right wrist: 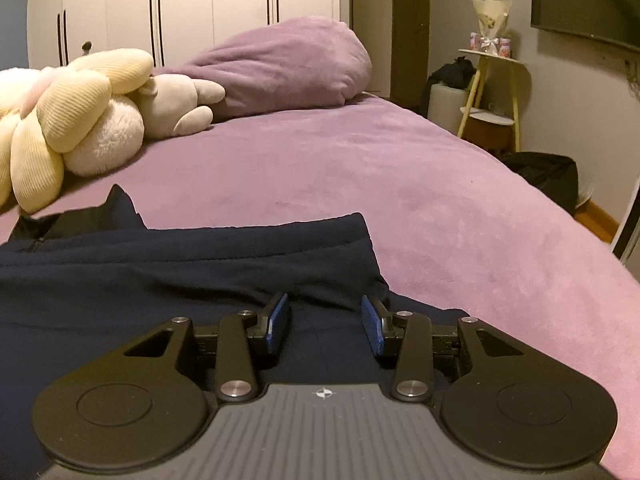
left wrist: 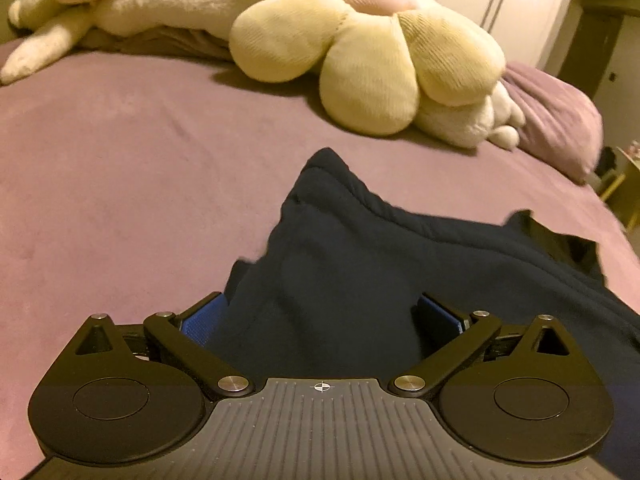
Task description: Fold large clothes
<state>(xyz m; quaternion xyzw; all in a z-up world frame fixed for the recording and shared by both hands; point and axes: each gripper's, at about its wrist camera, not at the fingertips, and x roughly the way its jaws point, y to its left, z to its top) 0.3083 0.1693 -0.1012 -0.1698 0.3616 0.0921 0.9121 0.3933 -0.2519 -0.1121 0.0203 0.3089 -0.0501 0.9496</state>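
A dark navy fleece garment (right wrist: pixel 180 264) is lying crumpled on a mauve plush bedspread (right wrist: pixel 420 184), its long axis running sideways across both wrist views, as two hand-held grippers are working it from the near edge. The left gripper (left wrist: pixel 320 316) is standing with its blue pads (left wrist: pixel 200 318) wide apart and a raised fold of the cloth bunched between them; whether they are pressing on it cannot be told. The right gripper (right wrist: pixel 325 326) is hovering over the garment's right end, its blue pads (right wrist: pixel 370 326) apart and not pinching, the cloth lying flat beneath them. The nearest hem is lying just ahead of the right fingers. A pale yellow flower-shaped plush cushion (left wrist: pixel 360 64) is resting well beyond, toward the pillows.
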